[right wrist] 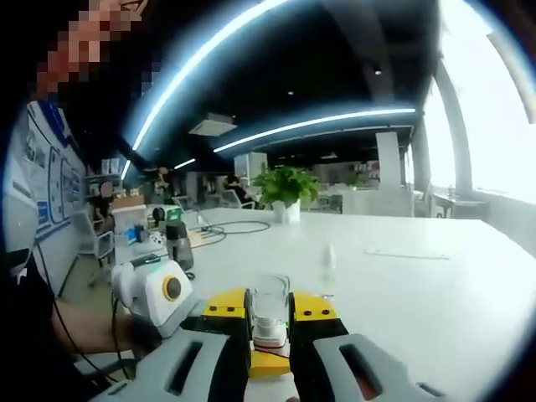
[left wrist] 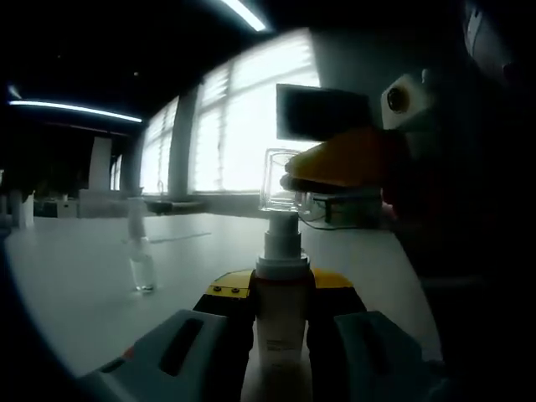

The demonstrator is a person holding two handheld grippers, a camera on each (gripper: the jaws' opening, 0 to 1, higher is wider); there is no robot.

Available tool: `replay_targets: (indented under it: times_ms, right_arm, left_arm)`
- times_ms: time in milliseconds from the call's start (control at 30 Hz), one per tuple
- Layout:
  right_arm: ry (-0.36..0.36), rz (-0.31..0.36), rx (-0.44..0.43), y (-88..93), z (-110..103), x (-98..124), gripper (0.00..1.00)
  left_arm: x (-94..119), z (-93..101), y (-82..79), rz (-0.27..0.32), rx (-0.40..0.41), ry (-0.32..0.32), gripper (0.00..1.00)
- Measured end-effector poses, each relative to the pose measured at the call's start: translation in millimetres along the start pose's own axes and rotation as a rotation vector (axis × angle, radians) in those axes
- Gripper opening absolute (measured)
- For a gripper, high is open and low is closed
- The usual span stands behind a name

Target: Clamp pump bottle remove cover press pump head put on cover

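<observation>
A wide white table (left wrist: 75,276) in a dim office carries the work. The left hand-held gripper (left wrist: 283,322) clamps the upright pump bottle (left wrist: 281,314); directly above its head, the right hand-held gripper (right wrist: 270,322) grips the clear cover (right wrist: 270,301), in line with the bottle's long axis.

We see the pump bottle (left wrist: 280,314) upright between the left tool's (left wrist: 280,335) jaws, above the table (left wrist: 75,276); the cover (left wrist: 280,180) sits directly above its pump head (left wrist: 281,239).

Clear glossy plastic cover (left wrist: 280,178) at centre frame, smooth white plastic pump head (left wrist: 281,243) below it, matt grey plastic gripper jaws with yellow tips, smooth satin white table (right wrist: 435,293), small clear glassy bottle (left wrist: 142,270) at left
</observation>
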State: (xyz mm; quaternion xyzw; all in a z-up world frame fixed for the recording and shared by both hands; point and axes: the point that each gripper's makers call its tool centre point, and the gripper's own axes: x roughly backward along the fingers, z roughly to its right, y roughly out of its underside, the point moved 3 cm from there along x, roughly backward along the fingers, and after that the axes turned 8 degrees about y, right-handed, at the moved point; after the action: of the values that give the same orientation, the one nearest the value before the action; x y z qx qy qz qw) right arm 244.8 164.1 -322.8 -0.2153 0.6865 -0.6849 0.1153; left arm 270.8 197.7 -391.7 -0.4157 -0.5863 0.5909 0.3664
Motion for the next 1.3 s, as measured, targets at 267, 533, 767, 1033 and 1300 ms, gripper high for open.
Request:
replay_targets:
  times_ms: [267, 533, 767, 1033, 1300]
  right_arm:
    - [0.027, -0.029, 0.069, 7.5, -4, -4, 0.12]
    - [0.054, -0.031, 0.095, 7.9, -4, -4, 0.12]
    - [0.063, -0.032, 0.104, 8.5, -6, -3, 0.12]
    - [0.085, -0.034, 0.065, 8.8, -7, -3, 0.12]
    - [0.109, -0.023, 0.119, 8.7, -10, -1, 0.12]
  left_arm:
    - [1, 0.0, 0.1, -0.001, -0.005, -0.003, 0.14]
    - [0, 1.5, 0.0, -0.002, -0.008, -0.004, 0.14]
    - [-1, 2.8, -0.5, -0.001, -0.012, -0.001, 0.14]
    - [-1, 2.9, -0.7, -0.001, -0.011, -0.001, 0.14]
    - [-1, 4.0, -0.7, -0.001, -0.015, 0.002, 0.14]
